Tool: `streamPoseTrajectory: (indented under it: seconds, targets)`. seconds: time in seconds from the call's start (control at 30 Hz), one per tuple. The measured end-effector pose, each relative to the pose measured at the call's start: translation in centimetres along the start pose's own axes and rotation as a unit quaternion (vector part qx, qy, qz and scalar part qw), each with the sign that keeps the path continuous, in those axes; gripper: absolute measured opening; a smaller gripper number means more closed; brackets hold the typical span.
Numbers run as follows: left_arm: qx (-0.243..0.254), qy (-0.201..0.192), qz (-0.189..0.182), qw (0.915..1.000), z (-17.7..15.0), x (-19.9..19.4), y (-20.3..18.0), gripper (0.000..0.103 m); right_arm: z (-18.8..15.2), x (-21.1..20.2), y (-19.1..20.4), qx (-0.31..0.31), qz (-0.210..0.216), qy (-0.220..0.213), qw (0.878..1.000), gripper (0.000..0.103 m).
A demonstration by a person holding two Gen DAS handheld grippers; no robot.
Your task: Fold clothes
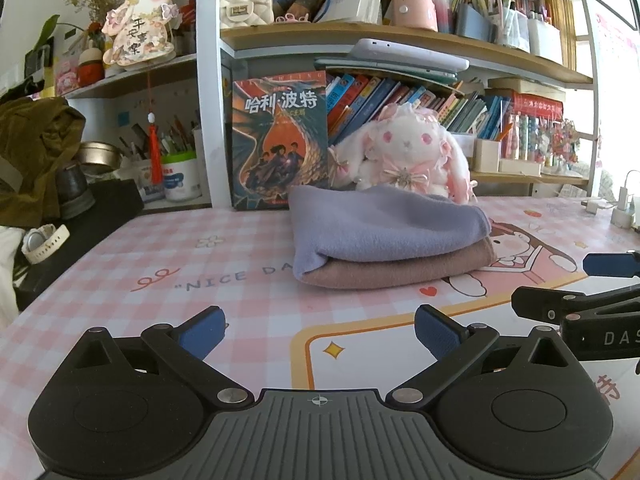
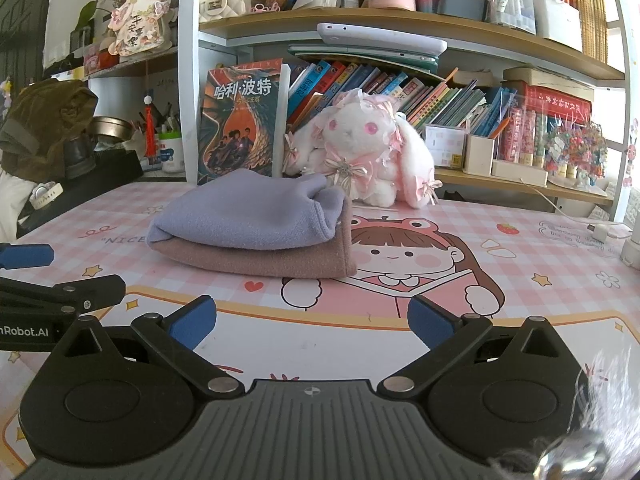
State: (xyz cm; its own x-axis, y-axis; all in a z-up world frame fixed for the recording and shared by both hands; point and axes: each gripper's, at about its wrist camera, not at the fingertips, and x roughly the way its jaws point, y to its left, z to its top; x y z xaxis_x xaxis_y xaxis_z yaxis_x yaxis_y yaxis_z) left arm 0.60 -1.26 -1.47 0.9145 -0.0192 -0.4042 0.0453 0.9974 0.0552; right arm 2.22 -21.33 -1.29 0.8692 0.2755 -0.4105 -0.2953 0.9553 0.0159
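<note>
A folded lavender cloth (image 1: 384, 226) lies on top of a folded dusty-pink cloth (image 1: 400, 270) on the pink checked desk mat (image 1: 160, 264). The right wrist view shows the same stack, lavender cloth (image 2: 248, 216) over pink cloth (image 2: 260, 260). My left gripper (image 1: 320, 334) stands open a short way in front of the stack, nothing between its blue pads. My right gripper (image 2: 312, 326) is also open and empty, just right of the left one and equally short of the stack. The right gripper's fingers (image 1: 576, 300) show at the left view's right edge; the left gripper's fingers (image 2: 60, 288) show at the right view's left edge.
Behind the stack stand a white and pink plush rabbit (image 2: 368, 152) and an upright book (image 1: 280, 140), under crowded shelves. A brown bag (image 1: 36, 152), a metal bowl (image 1: 96, 156) and a watch (image 1: 42, 242) sit left. A charger and cable (image 2: 600, 232) lie right.
</note>
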Motion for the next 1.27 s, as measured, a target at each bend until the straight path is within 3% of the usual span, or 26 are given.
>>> streamPoseTrajectory:
  seconds: [1.27]
  targets:
    - [-0.007, 0.011, 0.003, 0.9999, -0.04, 0.25, 0.14, 0.102, -0.03, 0.46, -0.14, 0.004, 0.0, 0.014, 1.0, 0.103]
